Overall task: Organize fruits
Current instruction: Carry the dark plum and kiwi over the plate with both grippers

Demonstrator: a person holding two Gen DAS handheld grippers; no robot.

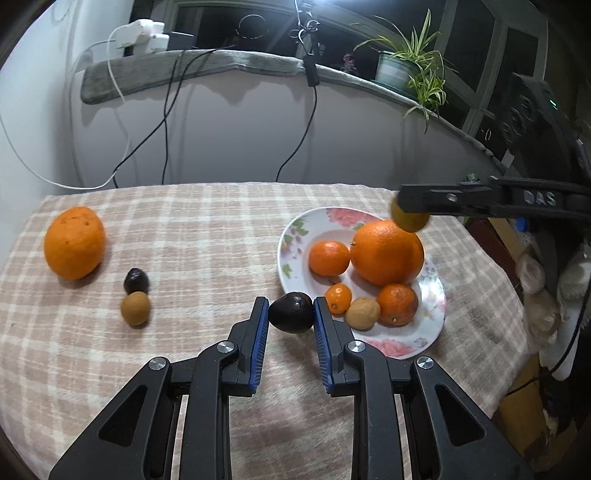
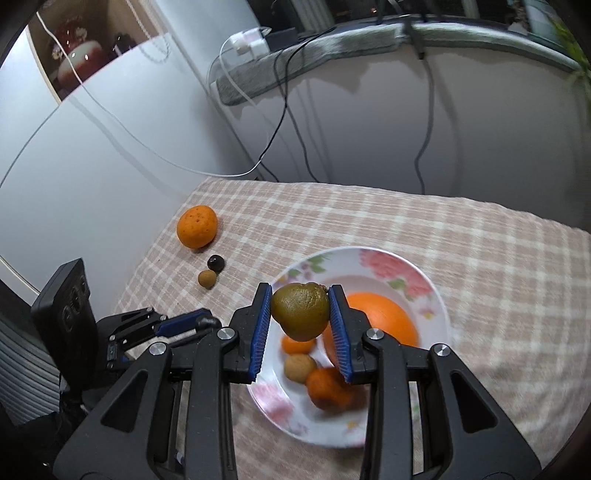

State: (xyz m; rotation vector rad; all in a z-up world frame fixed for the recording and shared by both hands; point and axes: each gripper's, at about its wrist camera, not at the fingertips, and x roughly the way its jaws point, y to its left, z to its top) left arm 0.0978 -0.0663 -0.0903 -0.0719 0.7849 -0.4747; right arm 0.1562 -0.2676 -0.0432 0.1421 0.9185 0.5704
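Observation:
My left gripper (image 1: 290,314) is shut on a dark avocado-like fruit (image 1: 291,312), just left of the floral plate (image 1: 432,325). The plate holds a big orange (image 1: 386,252), several small oranges and a tan round fruit (image 1: 362,313). My right gripper (image 2: 300,314) is shut on a green-yellow fruit (image 2: 300,312) and holds it above the plate (image 2: 436,295); it shows in the left wrist view (image 1: 410,218) over the big orange. On the cloth at the left lie a large orange (image 1: 74,242), a dark small fruit (image 1: 136,280) and a tan small fruit (image 1: 135,308).
The table has a checked pink cloth (image 1: 207,229). A wall with hanging cables (image 1: 166,122) stands behind it. A ledge holds a potted plant (image 1: 406,62) and chargers (image 1: 146,35). The table's right edge drops off near a dark device (image 1: 543,122).

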